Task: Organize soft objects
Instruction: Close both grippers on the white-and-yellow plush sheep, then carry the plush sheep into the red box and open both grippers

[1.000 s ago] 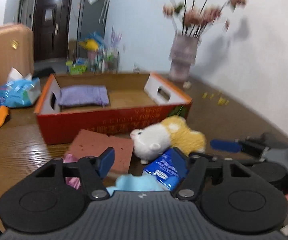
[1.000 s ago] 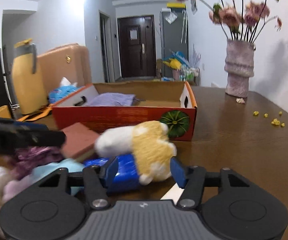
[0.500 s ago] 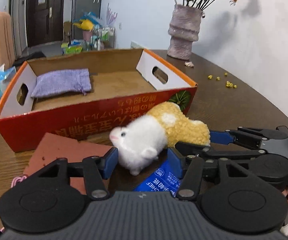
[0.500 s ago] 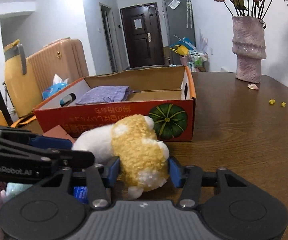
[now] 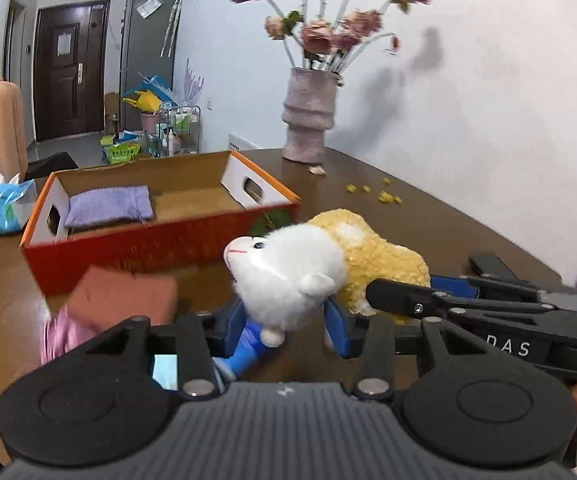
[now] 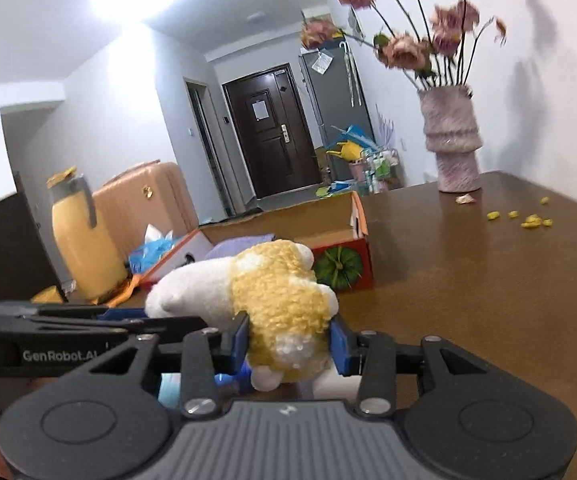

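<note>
You've got the plush hamster [image 5: 308, 268] pinched at both ends, left gripper [image 5: 284, 320] on its white head, right gripper [image 6: 288, 340] on the yellow rump, probably lifted, mid-frame below the cardboard box [image 5: 160, 236] so it won't sag

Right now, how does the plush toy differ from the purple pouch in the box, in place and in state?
The plush toy is outside the cardboard box, raised above the table; the purple pouch lies inside the box on its floor.
The toy is gripped at both ends, the left gripper at its white head and the right gripper at its yellow body; nothing touches the pouch.
The toy is bulky and fluffy; the pouch lies flat.
Both are soft.
</note>
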`<act>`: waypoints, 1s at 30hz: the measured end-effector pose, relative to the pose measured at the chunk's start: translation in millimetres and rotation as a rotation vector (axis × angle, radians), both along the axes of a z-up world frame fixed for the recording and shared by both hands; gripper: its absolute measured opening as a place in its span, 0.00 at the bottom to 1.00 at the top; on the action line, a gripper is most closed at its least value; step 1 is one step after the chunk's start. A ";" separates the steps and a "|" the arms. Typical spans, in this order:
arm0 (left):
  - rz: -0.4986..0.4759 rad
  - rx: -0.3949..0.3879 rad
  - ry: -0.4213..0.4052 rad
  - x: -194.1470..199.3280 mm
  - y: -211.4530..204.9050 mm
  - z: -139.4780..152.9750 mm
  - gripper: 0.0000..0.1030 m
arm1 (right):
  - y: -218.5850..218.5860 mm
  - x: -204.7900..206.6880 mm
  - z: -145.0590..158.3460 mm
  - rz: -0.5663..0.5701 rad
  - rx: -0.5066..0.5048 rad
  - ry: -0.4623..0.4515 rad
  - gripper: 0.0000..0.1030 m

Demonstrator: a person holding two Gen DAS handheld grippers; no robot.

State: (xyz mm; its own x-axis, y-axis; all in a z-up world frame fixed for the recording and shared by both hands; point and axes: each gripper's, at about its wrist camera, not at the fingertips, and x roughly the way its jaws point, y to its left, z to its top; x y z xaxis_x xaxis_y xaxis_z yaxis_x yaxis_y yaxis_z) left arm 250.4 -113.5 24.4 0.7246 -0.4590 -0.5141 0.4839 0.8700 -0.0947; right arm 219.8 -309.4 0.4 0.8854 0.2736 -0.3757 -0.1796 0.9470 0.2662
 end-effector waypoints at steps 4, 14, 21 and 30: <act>-0.028 0.026 0.050 -43.3 -14.5 -30.0 0.43 | -11.7 -47.3 -22.4 -0.023 0.002 0.083 0.40; -0.009 0.041 0.070 -59.1 -30.7 -55.9 0.66 | -12.8 -82.1 -36.2 -0.026 -0.121 0.084 0.58; -0.042 0.015 0.086 -47.8 -29.6 -57.7 0.46 | -20.1 -71.0 -44.6 0.017 -0.092 0.100 0.42; -0.008 -0.101 0.035 -4.5 -4.2 8.9 0.42 | -18.7 -35.1 8.5 0.082 -0.058 0.000 0.39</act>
State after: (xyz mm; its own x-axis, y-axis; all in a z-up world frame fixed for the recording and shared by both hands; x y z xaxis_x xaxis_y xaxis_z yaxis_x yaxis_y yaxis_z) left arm 245.8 -117.7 33.3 0.7033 -0.5154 -0.4897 0.4854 0.8514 -0.1990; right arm 184.8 -328.0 8.9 0.8610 0.3226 -0.3932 -0.2568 0.9430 0.2116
